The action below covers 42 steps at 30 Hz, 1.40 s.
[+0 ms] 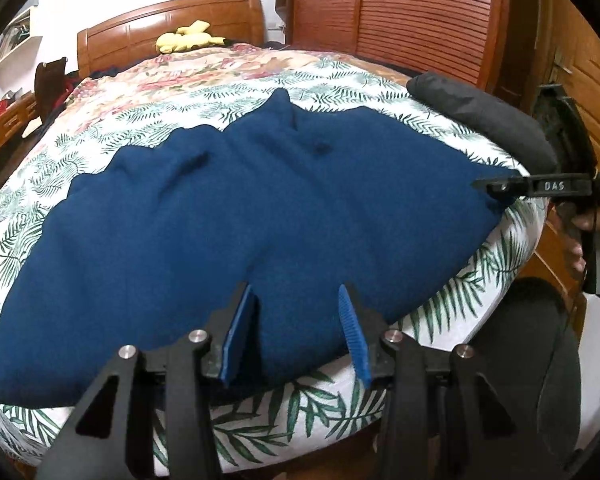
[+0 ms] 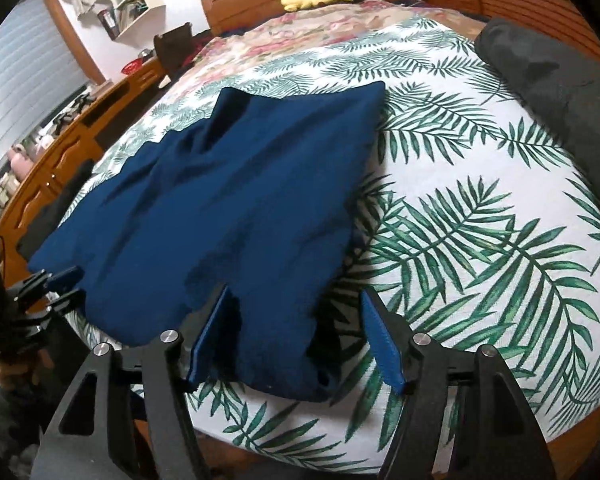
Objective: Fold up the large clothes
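A large dark blue garment [image 1: 260, 200] lies spread flat on the bed's palm-leaf sheet [image 1: 340, 76], with wrinkles near its far edge. My left gripper [image 1: 295, 288] stands open over the garment's near edge, blue cloth lying flat between its blue pads. In the right wrist view the garment [image 2: 240, 184] runs away to the upper left. My right gripper [image 2: 296, 290] is open around its near corner. The cloth touches the left pad and stays apart from the right one. Each gripper appears in the other's view: left gripper [image 2: 66, 286], right gripper [image 1: 480, 184], both at the garment's near edge.
A black rolled item [image 2: 560, 80] lies on the sheet [image 2: 480, 200] to the right. A floral blanket [image 1: 160, 76] and a yellow plush toy [image 1: 188, 40] sit by the wooden headboard [image 1: 160, 24]. A wooden dresser [image 2: 60, 152] flanks the left, a slatted wardrobe [image 1: 400, 12] the right.
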Available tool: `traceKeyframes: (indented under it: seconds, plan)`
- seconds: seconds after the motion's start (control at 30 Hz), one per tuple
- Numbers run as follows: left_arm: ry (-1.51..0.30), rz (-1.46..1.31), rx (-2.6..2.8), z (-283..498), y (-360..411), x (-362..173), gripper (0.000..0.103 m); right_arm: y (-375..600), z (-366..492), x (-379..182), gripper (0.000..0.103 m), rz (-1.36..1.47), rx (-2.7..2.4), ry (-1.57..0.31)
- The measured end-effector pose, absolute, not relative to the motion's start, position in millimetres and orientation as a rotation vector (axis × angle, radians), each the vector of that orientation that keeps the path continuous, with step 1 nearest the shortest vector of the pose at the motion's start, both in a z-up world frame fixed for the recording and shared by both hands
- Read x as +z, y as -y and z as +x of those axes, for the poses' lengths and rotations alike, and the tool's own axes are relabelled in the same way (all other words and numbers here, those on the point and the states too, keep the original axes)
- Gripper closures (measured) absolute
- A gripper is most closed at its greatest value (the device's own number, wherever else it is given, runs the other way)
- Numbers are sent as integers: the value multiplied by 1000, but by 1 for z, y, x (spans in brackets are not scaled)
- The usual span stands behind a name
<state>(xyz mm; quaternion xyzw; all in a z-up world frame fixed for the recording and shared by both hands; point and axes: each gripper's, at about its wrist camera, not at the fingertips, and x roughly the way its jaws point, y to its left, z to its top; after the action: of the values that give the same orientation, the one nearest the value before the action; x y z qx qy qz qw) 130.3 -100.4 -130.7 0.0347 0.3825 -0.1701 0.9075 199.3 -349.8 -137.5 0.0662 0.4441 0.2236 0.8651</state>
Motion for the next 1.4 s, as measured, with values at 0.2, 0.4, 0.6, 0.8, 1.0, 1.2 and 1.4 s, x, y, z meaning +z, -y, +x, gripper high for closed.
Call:
traceKeyframes:
  seconds: [0.2, 0.4, 0.6, 0.8, 1.0, 1.2, 1.4]
  plan:
    - [-772, 86, -387, 128, 113, -124, 60, 343, 195, -134, 70, 90, 481, -893]
    - [-795, 143, -359, 135, 122, -134, 60, 349, 189, -114, 85, 142, 508, -794]
    - [-795, 106, -353, 134, 115, -133, 60, 330, 183, -81, 87, 143, 556, -687]
    - [-745, 66, -319, 126, 83, -110, 60, 291, 187, -50, 89, 87, 637, -639]
    - [-680, 14, -229, 111, 22, -83, 60, 221, 190, -24, 92, -13, 749, -597]
    - [-636, -17, -135, 93, -41, -68, 60, 128, 189, -11, 100, -119, 861, -577]
    - [-628, -48, -48, 72, -95, -69, 60, 28, 185, -8, 100, -163, 1007, -563]
